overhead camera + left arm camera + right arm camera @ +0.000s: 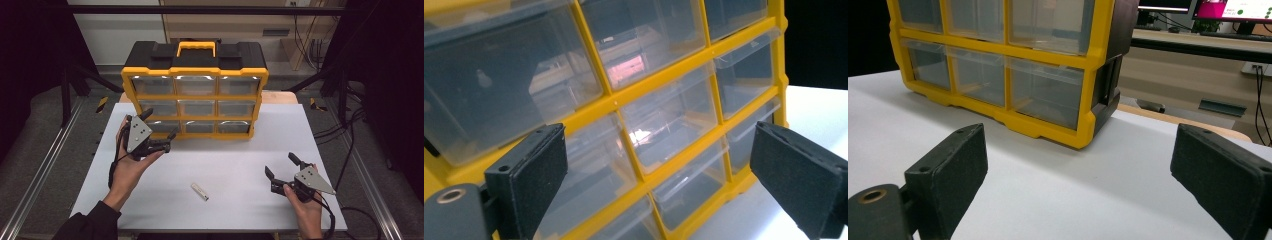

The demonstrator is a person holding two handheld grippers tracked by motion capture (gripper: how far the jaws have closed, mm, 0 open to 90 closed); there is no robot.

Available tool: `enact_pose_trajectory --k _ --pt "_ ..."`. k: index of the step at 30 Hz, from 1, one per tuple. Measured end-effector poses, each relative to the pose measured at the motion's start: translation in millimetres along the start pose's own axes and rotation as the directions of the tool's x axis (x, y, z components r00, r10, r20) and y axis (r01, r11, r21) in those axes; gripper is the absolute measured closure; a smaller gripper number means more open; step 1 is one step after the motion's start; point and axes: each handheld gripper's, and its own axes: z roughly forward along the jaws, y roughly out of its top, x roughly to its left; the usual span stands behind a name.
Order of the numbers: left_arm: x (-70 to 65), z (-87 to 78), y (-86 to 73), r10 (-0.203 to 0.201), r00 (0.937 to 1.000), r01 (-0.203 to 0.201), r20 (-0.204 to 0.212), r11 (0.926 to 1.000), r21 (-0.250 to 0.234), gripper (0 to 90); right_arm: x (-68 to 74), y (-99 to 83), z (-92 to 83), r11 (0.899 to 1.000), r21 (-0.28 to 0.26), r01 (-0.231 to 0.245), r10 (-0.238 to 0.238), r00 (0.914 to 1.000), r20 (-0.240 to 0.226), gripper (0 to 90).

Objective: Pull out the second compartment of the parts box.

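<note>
Now the yellow drawer cabinet (195, 92) stands at the table's (235, 165) far edge; left gripper (159, 131) — jaws spread — faces its bottom-left drawer (164, 126) (right gripper (283, 166) idle, also spread). Better square up before pinching the drawer's lip.

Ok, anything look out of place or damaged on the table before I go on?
Nothing looks damaged. The drawer cabinet stands upright with its drawers shut. One small white stick-like item lies loose on the table, between both grippers, at a slant.
</note>
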Motion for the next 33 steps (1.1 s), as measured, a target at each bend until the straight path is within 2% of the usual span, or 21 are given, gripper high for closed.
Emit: enact_pose_trajectory --k 7,11,14,17,19,20,21,22,25,28,30,31,32,33 --pt "3.0 4.0 10.1 0.064 0.9975 -0.064 -0.031 0.9979 0.009 14.4 0.2 -0.1 0.0 1.000 0.000 0.001 -0.001 1.0000 0.000 8.3" --pt "3.6 6.8 16.5 0.123 0.9907 -0.122 -0.059 0.9924 0.017 20.6 0.0 0.0 0.0 1.000 0.000 0.006 -0.006 1.0000 0.002 8.4" --pt "3.6 8.9 22.2 0.181 0.9803 -0.179 -0.079 0.9833 0.033 24.8 0.0 0.1 -0.3 1.000 0.001 0.006 -0.006 1.0000 0.004 8.4" --pt "1.5 10.5 29.5 0.254 0.9620 -0.250 -0.101 0.9672 0.044 27.4 -0.2 0.2 -0.4 1.000 0.000 0.006 -0.006 1.0000 0.005 8.4" --pt "-0.4 12.0 34.3 0.318 0.9400 -0.313 -0.122 0.9477 0.062 30.6 0.1 0.1 -0.1 1.000 0.001 0.007 -0.007 1.0000 0.004 8.5" --pt "-1.0 12.8 36.3 0.334 0.9334 -0.329 -0.130 0.9424 0.059 31.4 0.3 0.1 0.0 1.000 0.000 0.009 -0.009 0.9999 0.004 8.5" --pt "-1.7 13.5 38.1 0.344 0.9297 -0.340 -0.131 0.9388 0.059 31.4 0.3 0.1 0.0 1.000 0.000 0.009 -0.009 0.9999 0.004 8.5" --pt "-2.4 14.0 39.8 0.367 0.9201 -0.362 -0.136 0.9300 0.067 32.1 0.2 0.3 -0.1 1.000 -0.001 0.011 -0.011 0.9999 0.004 8.5" --pt "-5.2 15.6 43.8 0.415 0.8994 -0.408 -0.137 0.9097 0.079 34.1 -0.1 0.6 -0.8 1.000 -0.001 0.010 -0.010 0.9999 0.009 8.5" --pt "-7.2 17.3 47.3 0.430 0.8914 -0.423 -0.143 0.9028 0.078 36.5 0.1 0.6 -0.6 1.000 0.000 0.010 -0.010 0.9999 0.008 8.6" --pt "-8.7 19.0 50.3 0.476 0.8664 -0.469 -0.152 0.8796 0.081 38.0 0.4 0.7 -0.7 1.000 -0.001 0.012 -0.012 0.9999 0.009 8.6" --pt "-9.6 19.7 51.4 0.488 0.8596 -0.481 -0.151 0.8728 0.083 38.6 0.3 0.8 -0.8 1.000 -0.001 0.013 -0.012 0.9999 0.009 8.6" --pt "-10.9 20.1 52.1 0.491 0.8584 -0.483 -0.149 0.8712 0.090 39.3 0.1 0.9 -1.0 1.000 -0.002 0.013 -0.013 0.9999 0.010 8.6" --pt "-11.7 20.5 53.5 0.506 0.8490 -0.497 -0.153 0.8627 0.096 40.3 0.0 0.9 -1.2 1.000 -0.003 0.011 -0.011 0.9999 0.010 8.6"
